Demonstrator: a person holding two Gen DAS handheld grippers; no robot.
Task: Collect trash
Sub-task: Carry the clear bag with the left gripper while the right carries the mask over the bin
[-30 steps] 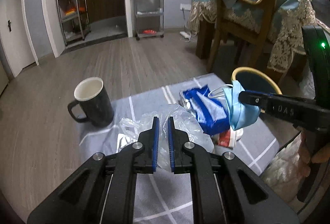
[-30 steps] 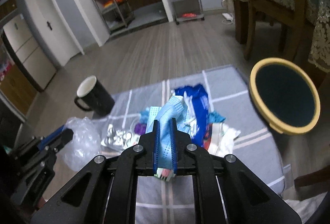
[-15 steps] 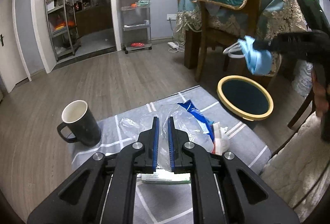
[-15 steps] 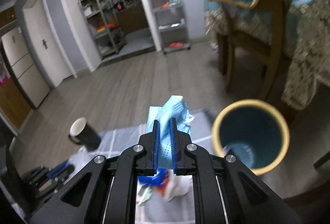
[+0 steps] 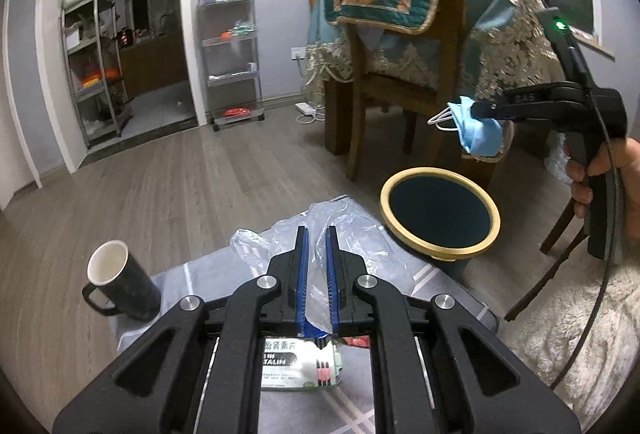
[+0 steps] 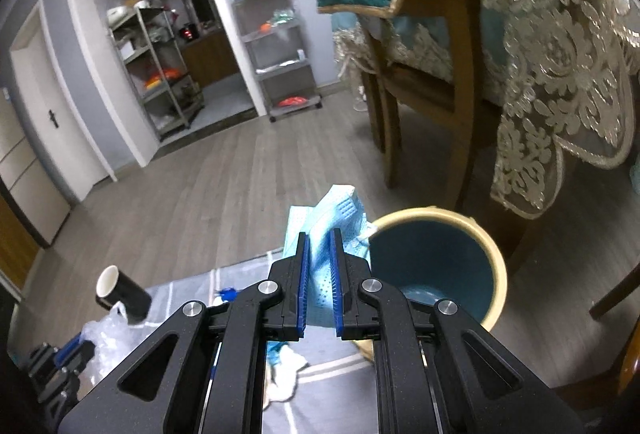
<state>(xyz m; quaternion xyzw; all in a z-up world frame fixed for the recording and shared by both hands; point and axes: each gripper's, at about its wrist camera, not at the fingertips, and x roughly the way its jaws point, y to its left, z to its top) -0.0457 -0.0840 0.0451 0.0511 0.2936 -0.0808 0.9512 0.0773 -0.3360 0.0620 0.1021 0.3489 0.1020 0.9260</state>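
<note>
The right gripper point(image 6: 318, 266), clamping the blue face mask point(image 6: 334, 230), has swung over the trash bin point(image 6: 494, 254); the left gripper point(image 5: 316, 274) still pinches the clear plastic bag point(image 5: 352, 234) above the table point(image 5: 452, 286).

Count, both wrist views:
- Claws: 2, left claw point(image 5: 316, 266) and right claw point(image 6: 319, 276).
- Blue face mask point(image 6: 334, 230): 1.
- Clear plastic bag point(image 5: 352, 234): 1.
- Round bin with yellow rim point(image 5: 440, 252): 1.
- Black mug point(image 5: 120, 284) with white inside: 1.
- Green-and-white printed packet point(image 5: 298, 364): 1.
- Wooden chair point(image 5: 400, 82): 1 in full view.
- Metal shelf racks: 2, one point(image 5: 94, 70) through the doorway, one point(image 5: 232, 54) by the wall.
- Grey table point(image 5: 188, 278) with white lines: 1.
</note>
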